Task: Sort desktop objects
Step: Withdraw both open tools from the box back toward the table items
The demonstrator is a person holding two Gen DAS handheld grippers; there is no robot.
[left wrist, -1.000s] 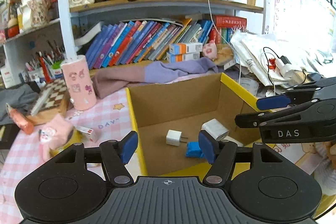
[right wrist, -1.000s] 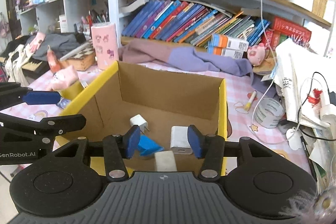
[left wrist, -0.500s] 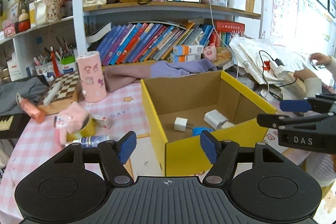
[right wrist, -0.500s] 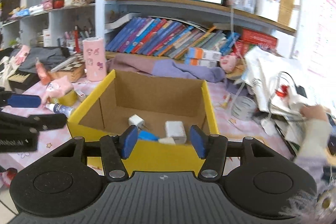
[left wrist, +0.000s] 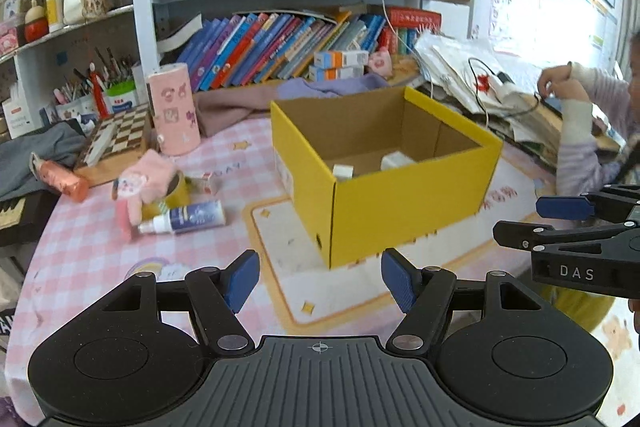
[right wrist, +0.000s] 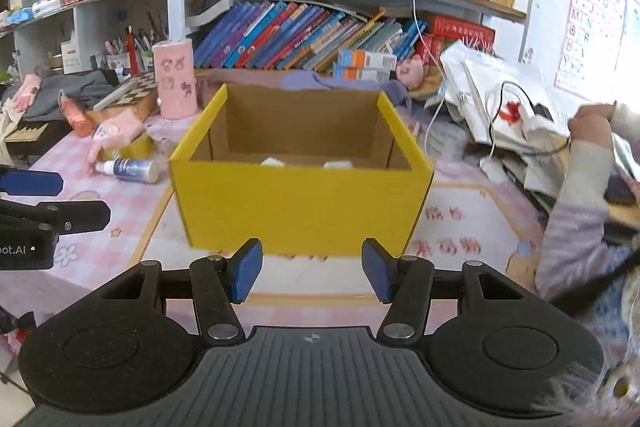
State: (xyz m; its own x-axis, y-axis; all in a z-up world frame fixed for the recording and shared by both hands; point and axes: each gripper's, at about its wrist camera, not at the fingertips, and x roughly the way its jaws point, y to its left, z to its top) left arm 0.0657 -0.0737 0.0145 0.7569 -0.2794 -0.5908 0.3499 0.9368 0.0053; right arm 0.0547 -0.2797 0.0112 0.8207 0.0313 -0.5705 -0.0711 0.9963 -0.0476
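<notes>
Cardboard, cloth and plastic on a desk

The box (right wrist: 300, 203) is matt yellow cardboard, raw brown inside; the tablecloth (left wrist: 100, 247) looks smooth; the spray bottle (left wrist: 188, 217) is glossy plastic.

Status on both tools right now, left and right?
Left tool: open, holding nothing.
Right tool: open, holding nothing.

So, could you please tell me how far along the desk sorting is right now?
Partly done: at least two white chargers already lie in the yellow box. Nothing is in hand; the left claw and right claw are both open and empty, in front of the box. Left on the table: the spray bottle, the pink glove and the small carton nearby.
</notes>
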